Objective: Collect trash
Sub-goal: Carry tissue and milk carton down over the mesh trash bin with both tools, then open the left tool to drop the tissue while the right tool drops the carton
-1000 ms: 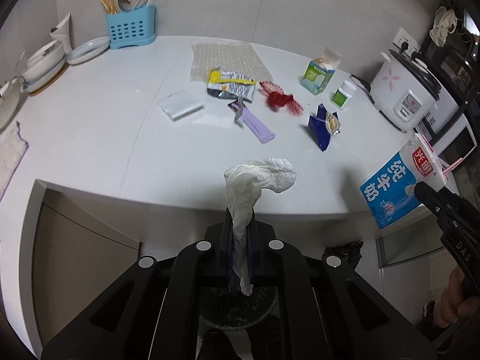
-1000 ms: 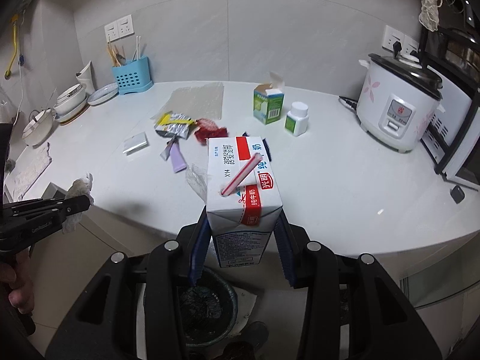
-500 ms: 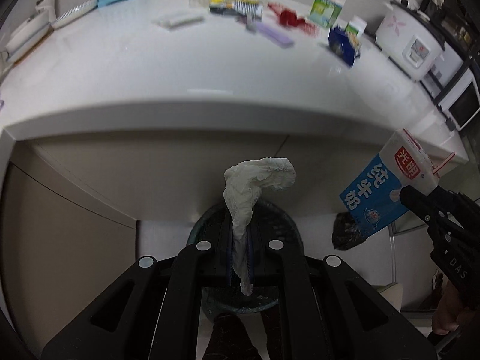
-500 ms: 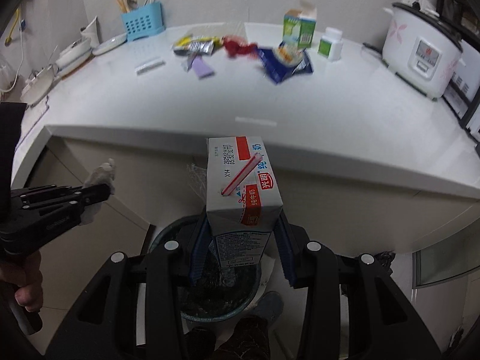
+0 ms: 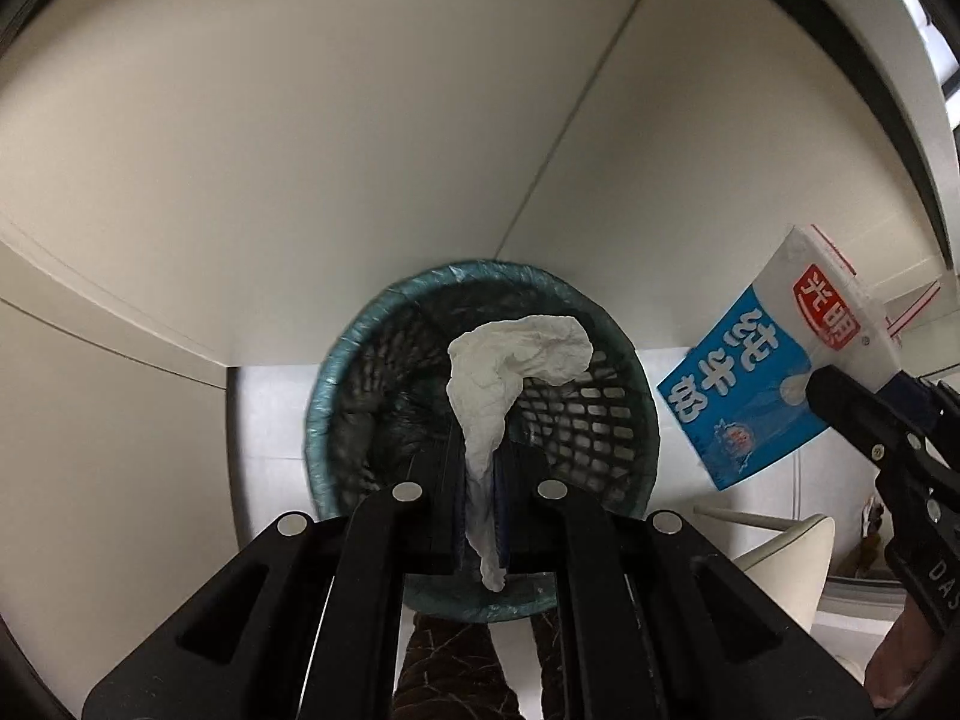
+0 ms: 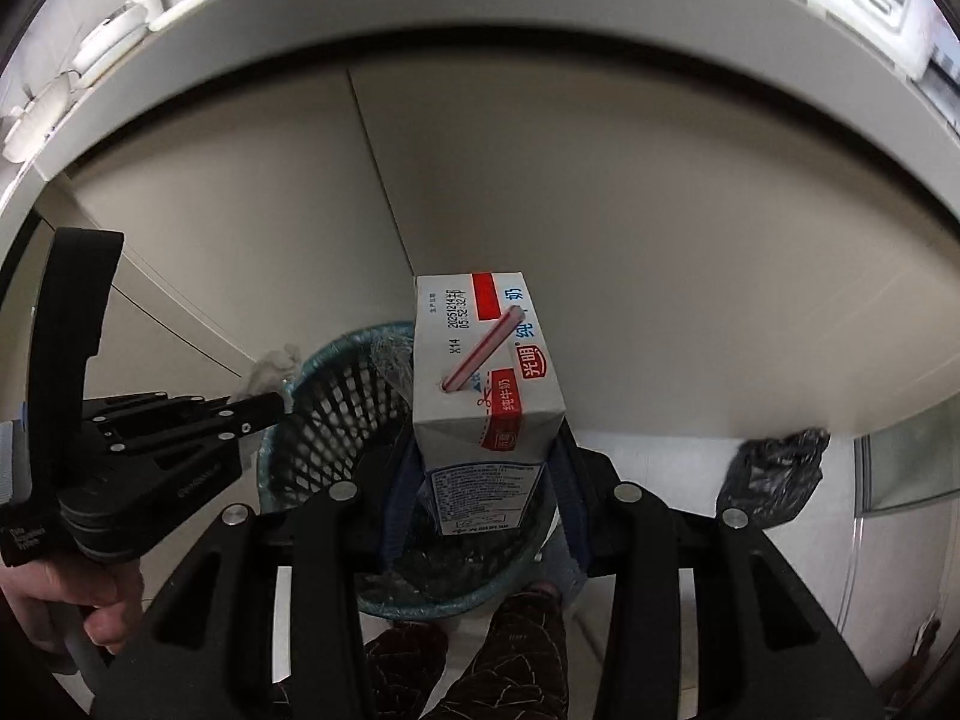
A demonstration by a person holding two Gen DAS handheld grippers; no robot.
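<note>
Crumpled white tissue (image 5: 510,372), soft and wrinkled, is pinched between the closed fingers of the left gripper (image 5: 480,480), directly above a round teal mesh wastebasket (image 5: 336,372) lined with thin plastic. Beside it, the right gripper (image 6: 480,480) clamps a boxy milk carton (image 6: 486,372) with a striped straw (image 6: 486,348), tilted steeply down over the same basket, which stands against beige cabinet doors (image 5: 300,150).
</note>
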